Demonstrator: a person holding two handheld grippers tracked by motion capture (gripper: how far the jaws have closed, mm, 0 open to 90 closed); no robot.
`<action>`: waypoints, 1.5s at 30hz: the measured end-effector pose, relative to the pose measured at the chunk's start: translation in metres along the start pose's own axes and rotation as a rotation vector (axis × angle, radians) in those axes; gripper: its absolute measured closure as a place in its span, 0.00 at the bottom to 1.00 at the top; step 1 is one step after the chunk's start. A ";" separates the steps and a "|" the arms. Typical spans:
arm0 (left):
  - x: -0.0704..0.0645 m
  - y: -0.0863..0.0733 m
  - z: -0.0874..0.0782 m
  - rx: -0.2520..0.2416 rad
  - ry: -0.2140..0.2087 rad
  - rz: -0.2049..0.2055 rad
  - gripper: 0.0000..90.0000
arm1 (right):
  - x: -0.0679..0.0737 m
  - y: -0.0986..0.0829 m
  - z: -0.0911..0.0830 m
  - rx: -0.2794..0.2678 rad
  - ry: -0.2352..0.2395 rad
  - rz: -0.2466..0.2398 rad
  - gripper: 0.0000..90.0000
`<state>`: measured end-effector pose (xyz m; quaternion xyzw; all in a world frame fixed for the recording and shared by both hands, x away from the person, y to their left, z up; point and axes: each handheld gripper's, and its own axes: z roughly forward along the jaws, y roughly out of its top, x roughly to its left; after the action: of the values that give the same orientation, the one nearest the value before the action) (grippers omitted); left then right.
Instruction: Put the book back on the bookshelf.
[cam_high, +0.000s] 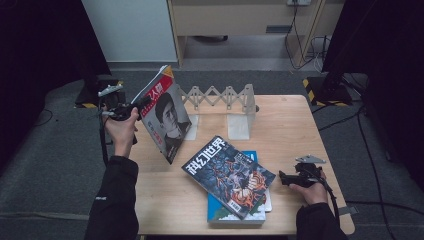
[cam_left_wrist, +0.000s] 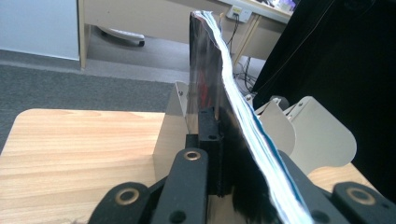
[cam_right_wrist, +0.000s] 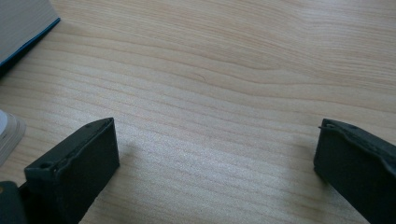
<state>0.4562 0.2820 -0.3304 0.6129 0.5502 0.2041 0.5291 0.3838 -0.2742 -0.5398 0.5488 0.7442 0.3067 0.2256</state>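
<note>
My left gripper (cam_high: 136, 106) is shut on a magazine (cam_high: 165, 114) with a portrait on its cover, held tilted above the table's left side. In the left gripper view the magazine (cam_left_wrist: 219, 93) stands edge-on between the jaws, pages fanned to the right. A white expanding bookend rack (cam_high: 226, 102) stands at the table's back. My right gripper (cam_high: 281, 178) rests low at the table's right front, open, its jaws (cam_right_wrist: 215, 163) wide apart over bare wood. Beside it lies a dark illustrated magazine (cam_high: 229, 175) on top of a blue book (cam_high: 216, 212).
The wooden table (cam_high: 287, 125) has bare surface at right and front left. White bookend plates (cam_left_wrist: 322, 135) show behind the held magazine. A book corner (cam_right_wrist: 23, 23) lies at the upper left of the right gripper view. Grey carpet, cables and black stands surround the table.
</note>
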 end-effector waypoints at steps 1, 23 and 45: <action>0.000 0.000 0.000 0.000 0.000 0.000 0.95 | 0.000 0.000 0.000 0.000 0.000 0.000 0.00; 0.007 -0.007 -0.016 0.148 -0.013 0.048 0.94 | 0.000 0.000 0.000 0.000 0.000 -0.001 0.00; 0.000 0.014 0.007 0.353 -0.020 0.089 0.94 | 0.001 0.000 0.000 0.001 -0.001 0.003 0.01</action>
<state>0.4684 0.2811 -0.3208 0.7219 0.5445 0.1215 0.4094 0.3835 -0.2737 -0.5397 0.5502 0.7433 0.3066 0.2252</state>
